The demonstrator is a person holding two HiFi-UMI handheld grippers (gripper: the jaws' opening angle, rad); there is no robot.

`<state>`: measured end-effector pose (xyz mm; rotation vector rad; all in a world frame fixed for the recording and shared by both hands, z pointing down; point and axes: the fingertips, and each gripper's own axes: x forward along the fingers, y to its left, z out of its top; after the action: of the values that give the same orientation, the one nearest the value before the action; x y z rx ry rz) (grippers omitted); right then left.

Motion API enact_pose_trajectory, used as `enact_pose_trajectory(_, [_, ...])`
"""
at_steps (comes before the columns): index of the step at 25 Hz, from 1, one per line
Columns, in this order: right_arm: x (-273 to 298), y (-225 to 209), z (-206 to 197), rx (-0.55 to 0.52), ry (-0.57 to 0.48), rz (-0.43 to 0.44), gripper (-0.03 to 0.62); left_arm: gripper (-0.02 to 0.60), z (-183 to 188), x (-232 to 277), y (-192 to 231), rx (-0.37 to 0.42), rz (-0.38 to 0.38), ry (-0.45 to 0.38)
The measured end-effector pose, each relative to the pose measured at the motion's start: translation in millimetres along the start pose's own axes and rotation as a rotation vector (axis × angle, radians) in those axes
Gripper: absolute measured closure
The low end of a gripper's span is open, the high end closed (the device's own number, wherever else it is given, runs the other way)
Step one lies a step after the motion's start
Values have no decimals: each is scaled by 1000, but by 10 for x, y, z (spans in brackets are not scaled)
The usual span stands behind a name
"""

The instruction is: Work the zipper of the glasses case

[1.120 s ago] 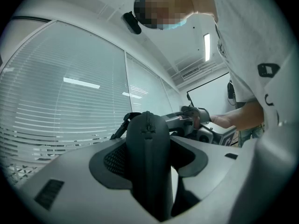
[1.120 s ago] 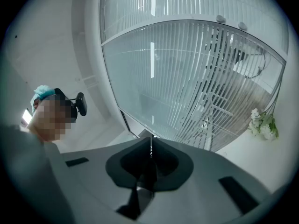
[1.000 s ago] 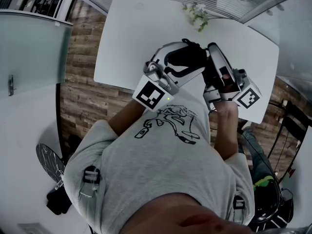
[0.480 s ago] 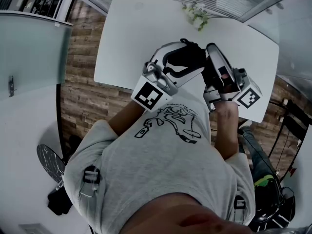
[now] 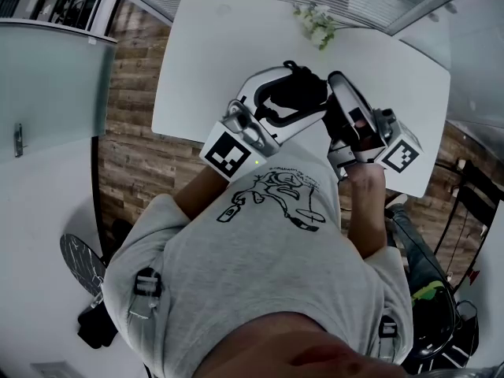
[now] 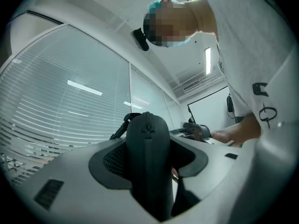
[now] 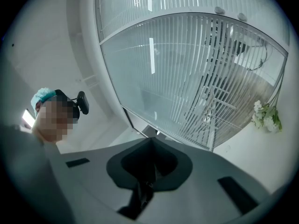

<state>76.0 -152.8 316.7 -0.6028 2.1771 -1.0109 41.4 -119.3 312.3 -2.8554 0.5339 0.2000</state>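
I hold the black glasses case (image 5: 303, 93) in the air over the white table (image 5: 197, 69). My left gripper (image 5: 291, 94) is shut on it. In the left gripper view the case (image 6: 147, 129) stands upright between the pads of that gripper (image 6: 149, 158), and its closed zipper runs over the rounded top. My right gripper (image 5: 334, 93) meets the case's right end. In the right gripper view that gripper (image 7: 150, 164) has its jaws together on a thin dark tab (image 7: 140, 195) that looks like the zipper pull.
A small bunch of white flowers (image 5: 317, 24) lies near the table's far edge and also shows in the right gripper view (image 7: 266, 115). Window blinds run behind the table. Wooden floor (image 5: 126, 156) lies to the left of it.
The left gripper with the case has rolled a little and shifted slightly up and to the left in the head view. The right gripper has kept its place.
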Motion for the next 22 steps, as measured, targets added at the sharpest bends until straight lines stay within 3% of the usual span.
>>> enact_pose_trajectory(7, [21,19,-26,22,16,21,591,330,174,-24,46,-74,-22,-62])
enact_pose_trajectory(22, [-33,-88,-132,64,36,24,591,328,508,-29,111,-144,-48,-184])
